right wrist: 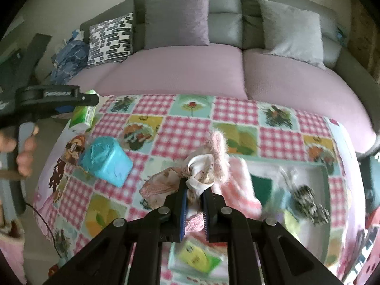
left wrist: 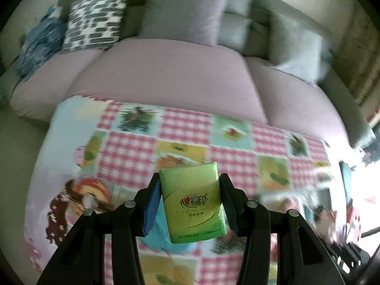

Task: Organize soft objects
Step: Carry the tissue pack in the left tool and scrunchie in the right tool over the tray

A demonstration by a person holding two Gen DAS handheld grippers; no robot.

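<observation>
We pinch a glossy green tissue pack (left wrist: 193, 201) in the left gripper (left wrist: 190, 201), lifted above the checked tablecloth (left wrist: 185, 130). Our right gripper (right wrist: 195, 204) clamps soft pinkish cloth (right wrist: 201, 173) (perhaps fuzzy knit), near a crinkly blue packet (right wrist: 106, 161).

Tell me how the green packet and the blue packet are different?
The green tissue packet is pinched in the left claw and hangs above the table; the blue packet lies loose on the checked tablecloth. The green packet is flat and smooth with printed writing; the blue packet looks chunkier and crinkled, with no writing that I can make out. Both look soft and wrapped in plastic.
</observation>
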